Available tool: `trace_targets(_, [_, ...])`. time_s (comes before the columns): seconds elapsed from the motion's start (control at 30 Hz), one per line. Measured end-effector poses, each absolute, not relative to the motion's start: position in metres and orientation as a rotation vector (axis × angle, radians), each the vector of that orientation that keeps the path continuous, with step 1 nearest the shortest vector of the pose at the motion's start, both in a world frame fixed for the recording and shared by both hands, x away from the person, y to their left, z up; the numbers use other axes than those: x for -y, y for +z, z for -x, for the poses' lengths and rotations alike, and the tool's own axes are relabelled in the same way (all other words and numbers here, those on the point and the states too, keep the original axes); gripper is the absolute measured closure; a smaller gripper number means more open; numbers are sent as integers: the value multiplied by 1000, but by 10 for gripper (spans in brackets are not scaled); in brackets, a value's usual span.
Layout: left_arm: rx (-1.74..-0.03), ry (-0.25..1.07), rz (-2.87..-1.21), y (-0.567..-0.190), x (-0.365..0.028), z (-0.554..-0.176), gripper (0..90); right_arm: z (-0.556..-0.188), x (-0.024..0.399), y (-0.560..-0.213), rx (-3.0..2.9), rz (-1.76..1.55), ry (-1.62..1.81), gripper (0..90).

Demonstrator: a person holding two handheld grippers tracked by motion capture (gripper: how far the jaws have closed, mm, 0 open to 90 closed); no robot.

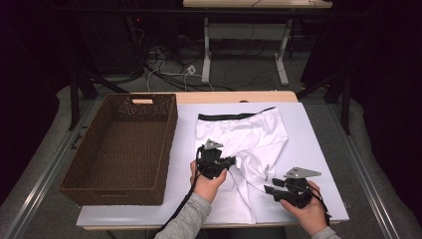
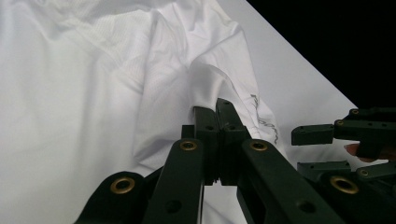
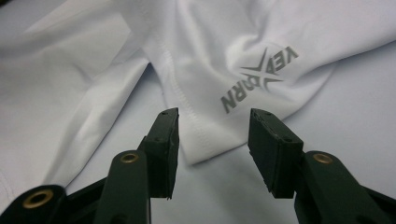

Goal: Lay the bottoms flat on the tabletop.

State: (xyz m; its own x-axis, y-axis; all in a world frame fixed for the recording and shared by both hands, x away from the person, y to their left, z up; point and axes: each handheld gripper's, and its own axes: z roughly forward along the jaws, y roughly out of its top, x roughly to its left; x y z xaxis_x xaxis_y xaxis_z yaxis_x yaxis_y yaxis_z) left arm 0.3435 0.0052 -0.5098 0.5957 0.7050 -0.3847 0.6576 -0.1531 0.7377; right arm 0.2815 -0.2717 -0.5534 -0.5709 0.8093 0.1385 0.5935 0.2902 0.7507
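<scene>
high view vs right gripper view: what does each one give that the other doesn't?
High view alone: the brown woven basket left of the mat, the shorts' black waistband at the far end, and both hands, the left tool shut on a fold of fabric. Right gripper view alone: readable grey lettering on the leg, the hem stitching, and the right tool open with the hem corner between its jaws, untouched. Both: the white shorts lying on the white mat.

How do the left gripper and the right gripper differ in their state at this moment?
The left gripper is shut, pinching a fold of the white shorts; the right gripper stands open, its jaws either side of a hem corner without pressing it. The left sits over the middle of the shorts, the right at their near right edge. Both are black and hand-held.
</scene>
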Motion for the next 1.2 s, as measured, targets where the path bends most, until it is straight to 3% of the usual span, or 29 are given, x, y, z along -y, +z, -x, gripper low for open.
trace_targets(0.17, [-1103, 66, -1870, -517, -6, -341, 900, -280, 263, -558, -2345, -1223, 1066, 569])
trace_targets(0.4, [-1111, 57, -1878, -524, -7, -338, 900, -277, 259, -559, -2378, -1117, 1016, 855])
trace_targets(0.47, [-1112, 50, -1880, -525, -7, -337, 900, -280, 261, -558, -2390, -1148, 1022, 879])
trace_targets(0.83, [-1070, 25, -1904, -526, -1, -324, 900, -274, 302, -535, -2304, -1329, 1162, 887])
trace_targets(1.2, [-934, -65, -1972, -528, 29, -286, 900, -235, 362, -517, -2176, -1407, 1209, 889])
